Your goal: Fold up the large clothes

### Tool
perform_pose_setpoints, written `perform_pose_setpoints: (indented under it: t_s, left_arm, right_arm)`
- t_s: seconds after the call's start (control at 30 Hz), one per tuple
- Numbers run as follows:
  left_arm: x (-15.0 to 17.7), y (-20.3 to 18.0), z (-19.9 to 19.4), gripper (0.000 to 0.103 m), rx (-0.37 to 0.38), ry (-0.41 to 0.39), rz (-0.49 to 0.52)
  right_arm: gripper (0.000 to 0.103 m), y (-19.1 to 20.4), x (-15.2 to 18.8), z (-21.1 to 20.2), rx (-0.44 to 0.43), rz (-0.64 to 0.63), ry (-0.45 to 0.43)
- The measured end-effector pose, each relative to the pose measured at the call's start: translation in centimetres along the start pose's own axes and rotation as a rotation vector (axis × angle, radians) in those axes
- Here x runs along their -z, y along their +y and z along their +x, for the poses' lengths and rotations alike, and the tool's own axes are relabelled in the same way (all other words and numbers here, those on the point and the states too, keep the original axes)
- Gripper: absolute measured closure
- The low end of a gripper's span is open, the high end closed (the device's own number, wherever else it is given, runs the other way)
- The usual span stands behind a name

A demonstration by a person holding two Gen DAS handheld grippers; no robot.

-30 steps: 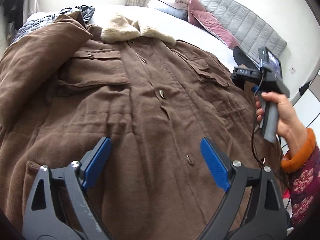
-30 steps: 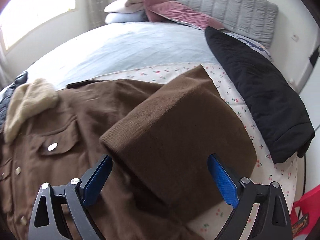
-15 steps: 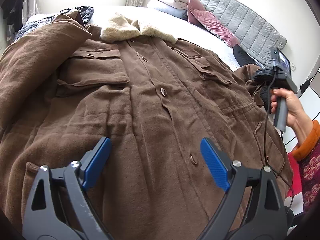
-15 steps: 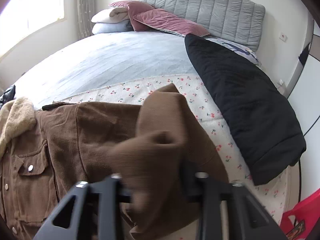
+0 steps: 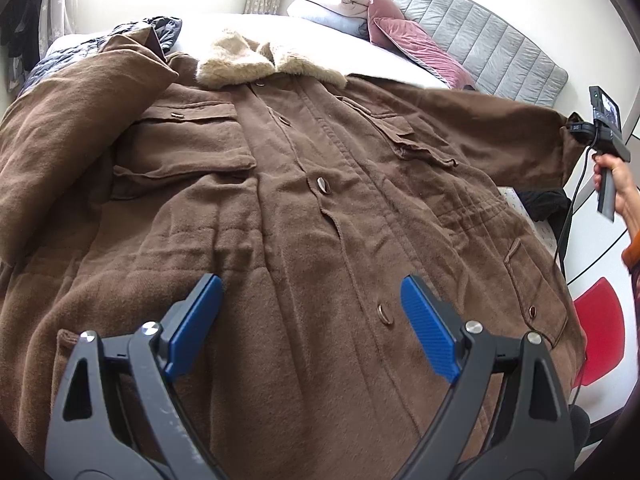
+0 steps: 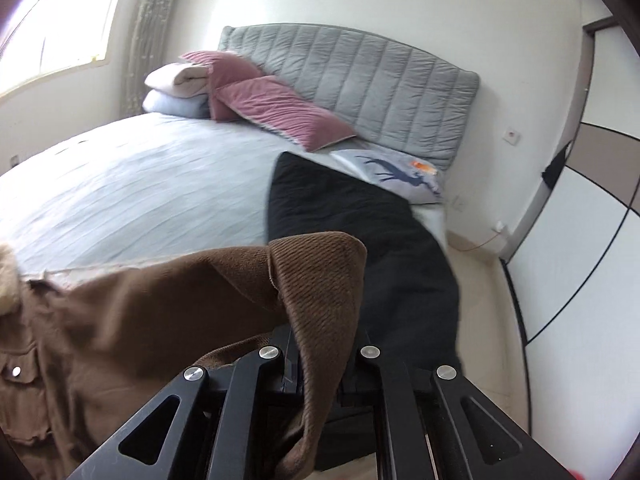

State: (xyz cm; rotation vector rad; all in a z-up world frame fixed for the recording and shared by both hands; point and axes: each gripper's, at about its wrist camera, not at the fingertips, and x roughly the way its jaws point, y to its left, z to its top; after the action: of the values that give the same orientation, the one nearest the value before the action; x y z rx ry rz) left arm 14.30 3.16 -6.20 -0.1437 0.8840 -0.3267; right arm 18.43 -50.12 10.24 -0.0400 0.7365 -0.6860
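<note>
A large brown coat point(image 5: 304, 208) with a cream fur collar point(image 5: 248, 60) lies front up, buttoned, across the bed. My left gripper point(image 5: 312, 324) hovers open over its lower front, blue pads apart with nothing between them. My right gripper point(image 6: 318, 376) is shut on the cuff of the coat's sleeve point(image 6: 320, 280) and holds it lifted off the bed. In the left wrist view that sleeve point(image 5: 500, 132) stretches out straight to the right, up to the right gripper point(image 5: 576, 128) in a person's hand point(image 5: 616, 184). The coat's other sleeve point(image 5: 68, 128) lies folded at the left.
A black quilted garment point(image 6: 360, 216) lies on the bed's right side under the raised sleeve. Pink and white pillows point(image 6: 256, 96) lean on a grey padded headboard point(image 6: 360, 76). A dark jacket point(image 5: 100, 40) lies beyond the coat's left shoulder. A red object point(image 5: 600, 332) sits on the floor.
My right gripper closed on the sleeve cuff, then rose and pulled it outward to the right, drawing the sleeve out straight. My left gripper stayed put and open.
</note>
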Motion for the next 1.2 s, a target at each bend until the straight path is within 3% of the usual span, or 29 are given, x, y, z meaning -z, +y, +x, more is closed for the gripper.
perform_pose_setpoints:
  t_s: [0.17, 0.23, 0.33, 0.4, 0.43, 0.5, 0.57, 0.63, 0.7, 0.83, 0.97, 1.03, 1.1, 1.2]
  left_arm:
    - [-0.2, 0.0, -0.2, 0.012, -0.013, -0.002, 0.012]
    - [-0.5, 0.0, -0.5, 0.012, -0.028, -0.01, 0.02]
    - [-1.0, 0.3, -1.4, 0.012, -0.058, -0.036, 0.036]
    - [-1.4, 0.7, -2.2, 0.012, -0.076, -0.054, 0.042]
    - [-1.7, 1.1, -2.7, 0.012, -0.086, -0.062, 0.042]
    - [-2.3, 1.9, -3.6, 0.012, -0.109, -0.079, 0.042]
    - [-3.0, 3.0, -4.5, 0.012, -0.151, -0.1, 0.031]
    - [-3.7, 4.6, -5.5, 0.012, -0.194, -0.123, -0.002]
    - [-4.5, 6.6, -6.7, 0.012, -0.231, -0.139, -0.048]
    - [-7.2, 9.7, -7.9, 0.012, -0.297, -0.15, -0.04]
    - [-10.6, 12.7, -7.6, 0.012, -0.422, -0.136, 0.105]
    - [-11.6, 15.8, -7.5, 0.012, -0.511, -0.096, 0.107]
    - [-11.6, 19.3, -7.7, 0.012, -0.515, -0.071, 0.045]
    - [-10.5, 25.2, -8.0, 0.012, -0.405, -0.05, -0.12]
  right_arm:
    - [0.094, -0.9, -1.6, 2.8, 0.07, -0.094, 0.009]
    - [0.084, -0.5, -1.3, 4.2, 0.109, -0.139, 0.037]
    - [0.065, -0.7, -0.4, 6.0, 0.263, -0.189, 0.04]
    - [0.065, -1.7, 0.0, 6.1, 0.371, -0.177, 0.021]
    - [0.062, -2.4, 0.0, 5.9, 0.358, -0.148, 0.031]
    - [0.062, -3.1, -0.1, 5.0, 0.281, -0.116, 0.053]
    - [0.056, -2.3, -0.1, 3.4, 0.212, -0.152, 0.042]
    - [0.038, -1.3, 0.2, 1.9, 0.128, -0.187, 0.031]
    - [0.032, 0.3, 0.6, 0.2, 0.043, -0.201, 0.024]
    - [0.029, 3.8, 2.0, -2.9, -0.148, -0.2, 0.038]
    - [0.028, 7.8, 4.0, -5.0, -0.343, -0.209, 0.088]
    - [0.028, 9.3, 5.2, -5.8, -0.42, -0.226, 0.112]
    - [0.028, 10.5, 6.2, -6.4, -0.478, -0.254, 0.128]
    - [0.028, 12.3, 7.8, -7.4, -0.528, -0.291, 0.141]
